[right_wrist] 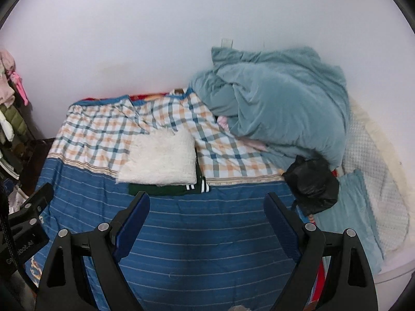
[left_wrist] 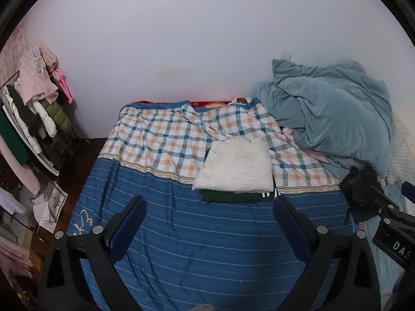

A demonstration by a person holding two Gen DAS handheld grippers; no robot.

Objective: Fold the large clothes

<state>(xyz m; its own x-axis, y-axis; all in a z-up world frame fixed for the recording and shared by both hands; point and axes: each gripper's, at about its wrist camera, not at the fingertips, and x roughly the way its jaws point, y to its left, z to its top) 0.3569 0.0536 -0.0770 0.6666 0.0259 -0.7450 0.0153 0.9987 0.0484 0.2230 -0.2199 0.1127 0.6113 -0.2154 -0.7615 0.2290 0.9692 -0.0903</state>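
- Bed (left_wrist: 181,246) fills lower half of both views; blue striped sheet near, plaid part further up by the wall.
- Teal quilt (right_wrist: 280,103) heaped upper right, not folded; prob not part of the job.
- Clothes rack (left_wrist: 33,108) w/ hanging jackets at left edge of left-wrist view – likely source of the next item.
- White fuzzy garment (left_wrist: 236,165) folded to a neat rectangle, mid-frame, lying on a folded dark green garment (left_wrist: 233,197) w/ white stripes; the stack sits where plaid meets blue.
- Black bag (right_wrist: 311,186) right of stack, apart from it.
- Left gripper (left_wrist: 210,223) jaws wide, nothing between, above bare sheet.
- Right gripper (right_wrist: 207,217) same: wide, empty, stack just beyond tips.
- Step, my read: white piece done & stacked, both hands free.
- Next: fetch another large item, spread it flat on the blue area w/o knocking the stack.
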